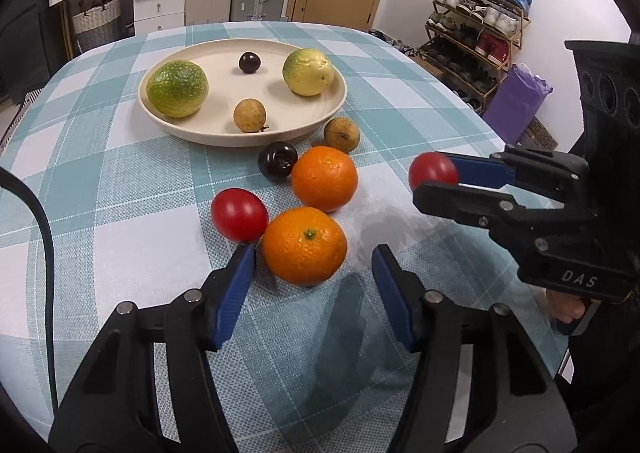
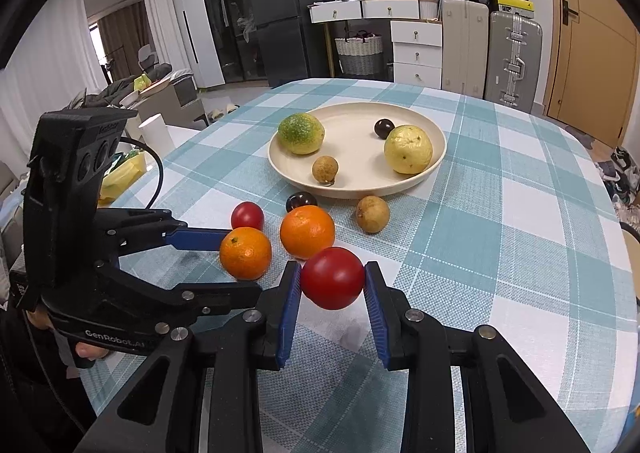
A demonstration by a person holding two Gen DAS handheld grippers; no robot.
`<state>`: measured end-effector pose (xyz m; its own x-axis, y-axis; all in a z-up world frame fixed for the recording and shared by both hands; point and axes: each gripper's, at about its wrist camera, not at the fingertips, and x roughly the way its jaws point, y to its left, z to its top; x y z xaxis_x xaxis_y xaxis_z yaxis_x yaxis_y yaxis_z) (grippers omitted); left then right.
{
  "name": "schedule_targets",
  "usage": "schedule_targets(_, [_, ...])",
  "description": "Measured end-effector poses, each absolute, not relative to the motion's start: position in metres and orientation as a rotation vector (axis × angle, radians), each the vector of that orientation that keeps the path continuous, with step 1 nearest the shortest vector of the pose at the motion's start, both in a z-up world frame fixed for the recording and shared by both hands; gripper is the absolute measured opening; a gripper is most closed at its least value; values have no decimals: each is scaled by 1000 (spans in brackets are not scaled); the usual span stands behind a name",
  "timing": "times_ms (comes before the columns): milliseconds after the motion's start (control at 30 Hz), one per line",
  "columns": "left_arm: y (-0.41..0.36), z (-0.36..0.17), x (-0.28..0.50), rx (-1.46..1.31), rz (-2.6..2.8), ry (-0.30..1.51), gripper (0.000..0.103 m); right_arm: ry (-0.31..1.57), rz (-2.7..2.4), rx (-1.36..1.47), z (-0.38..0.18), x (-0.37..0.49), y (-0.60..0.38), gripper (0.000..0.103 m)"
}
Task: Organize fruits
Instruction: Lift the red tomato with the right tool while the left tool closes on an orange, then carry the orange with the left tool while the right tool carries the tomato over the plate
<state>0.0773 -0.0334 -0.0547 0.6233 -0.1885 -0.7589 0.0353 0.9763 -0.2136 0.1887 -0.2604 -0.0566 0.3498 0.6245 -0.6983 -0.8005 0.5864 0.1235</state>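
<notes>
The left gripper (image 1: 314, 253) stood half-spread, its blue pads flanking the nearer orange (image 1: 304, 246) just ahead without pressing it, while the right gripper (image 2: 332, 279) held a red tomato (image 2: 332, 278) short of the plate (image 2: 436, 163).

Black grippers (image 1: 314, 257), blue pads (image 2: 291, 309)

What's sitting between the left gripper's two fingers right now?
The nearer orange lies between the left gripper fingers, still untouched on the tablecloth. The left wrist view shows it best.
</notes>
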Motion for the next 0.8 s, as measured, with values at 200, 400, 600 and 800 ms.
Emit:
schedule_targets(200, [-30,-55,79,-190,-110,884,38,779,932,-254,-56,189,-262,33])
schedule_targets(400, [-30,-53,77,-192,-131,868,37,774,930,-251,-55,189,-262,33])
schedule_targets(600, [-28,-39,67,-184,-145,803,37,769,924,-241,-55,191,-264,33])
schedule_targets(800, [-17,-23,61,-191,-119,752,37,749,917,-211,-50,193,-267,33])
